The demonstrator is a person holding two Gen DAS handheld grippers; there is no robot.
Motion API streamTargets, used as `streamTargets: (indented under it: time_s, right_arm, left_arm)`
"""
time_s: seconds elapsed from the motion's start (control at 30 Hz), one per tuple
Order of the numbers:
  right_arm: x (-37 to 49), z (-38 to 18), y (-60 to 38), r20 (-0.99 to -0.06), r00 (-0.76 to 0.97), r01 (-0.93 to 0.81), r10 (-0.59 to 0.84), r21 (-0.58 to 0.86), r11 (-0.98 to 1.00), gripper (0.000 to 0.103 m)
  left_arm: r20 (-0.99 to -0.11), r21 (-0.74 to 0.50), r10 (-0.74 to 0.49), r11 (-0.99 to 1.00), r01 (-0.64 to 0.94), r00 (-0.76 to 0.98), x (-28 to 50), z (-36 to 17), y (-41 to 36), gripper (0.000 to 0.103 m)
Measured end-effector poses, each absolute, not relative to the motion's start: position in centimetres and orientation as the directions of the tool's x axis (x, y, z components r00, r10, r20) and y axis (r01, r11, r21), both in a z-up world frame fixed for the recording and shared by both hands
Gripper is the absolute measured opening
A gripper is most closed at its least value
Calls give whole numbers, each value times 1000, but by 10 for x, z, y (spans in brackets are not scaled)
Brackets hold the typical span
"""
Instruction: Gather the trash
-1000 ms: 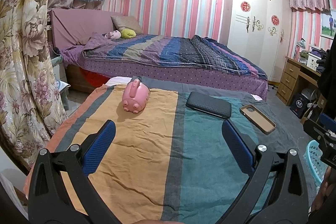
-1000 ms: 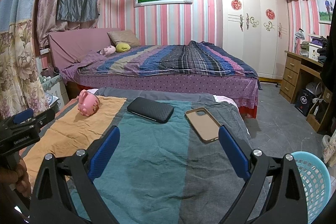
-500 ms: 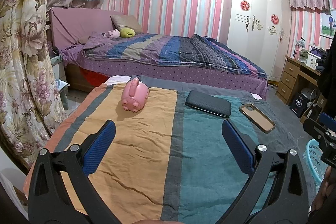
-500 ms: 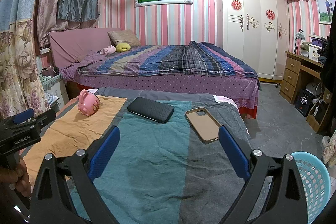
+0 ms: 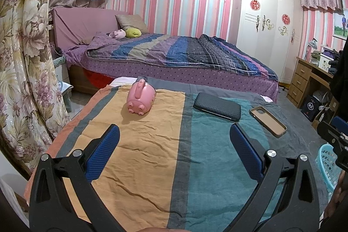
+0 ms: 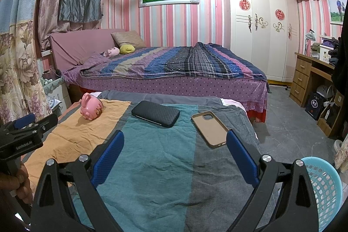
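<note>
A pink pig-shaped toy [image 5: 141, 99] [image 6: 91, 109] lies on the orange stripe of a striped cloth [image 5: 141, 156]. A black textured case [image 5: 217, 106] [image 6: 155, 114] rests on the teal stripe. A tan phone case [image 5: 268, 121] [image 6: 209, 128] lies on the grey stripe, close to my right finger [image 6: 241, 156]. A light blue mesh basket [image 6: 324, 190] [image 5: 328, 164] stands at the right of the cloth. My left gripper [image 5: 174, 149] hovers open above the cloth, holding nothing. My right gripper [image 6: 174, 156] is open too, with nothing between its pads.
Behind the cloth-covered surface stands a bed [image 6: 174, 66] with a striped blanket. A floral curtain [image 5: 24, 71] hangs at the left. A white wardrobe [image 6: 258, 25] and a wooden desk [image 6: 308, 77] line the right side, with grey floor [image 6: 289, 123] between.
Both grippers have stayed open and almost still. The left wrist view has shifted only slightly.
</note>
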State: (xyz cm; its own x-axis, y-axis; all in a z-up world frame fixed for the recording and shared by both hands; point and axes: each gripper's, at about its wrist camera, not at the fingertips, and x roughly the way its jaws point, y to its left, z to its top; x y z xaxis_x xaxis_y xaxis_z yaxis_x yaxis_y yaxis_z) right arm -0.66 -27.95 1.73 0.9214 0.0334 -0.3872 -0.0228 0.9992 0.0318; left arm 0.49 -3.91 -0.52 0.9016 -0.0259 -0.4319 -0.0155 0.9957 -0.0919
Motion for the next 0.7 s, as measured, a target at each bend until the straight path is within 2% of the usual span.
streamTargets:
  time_s: [0.7]
  right_arm:
    - [-5, 16, -281, -389, 920, -25, 36, 33, 999, 93]
  left_arm:
    - [-434, -91, -20, 996, -22, 901, 6, -6, -39, 98]
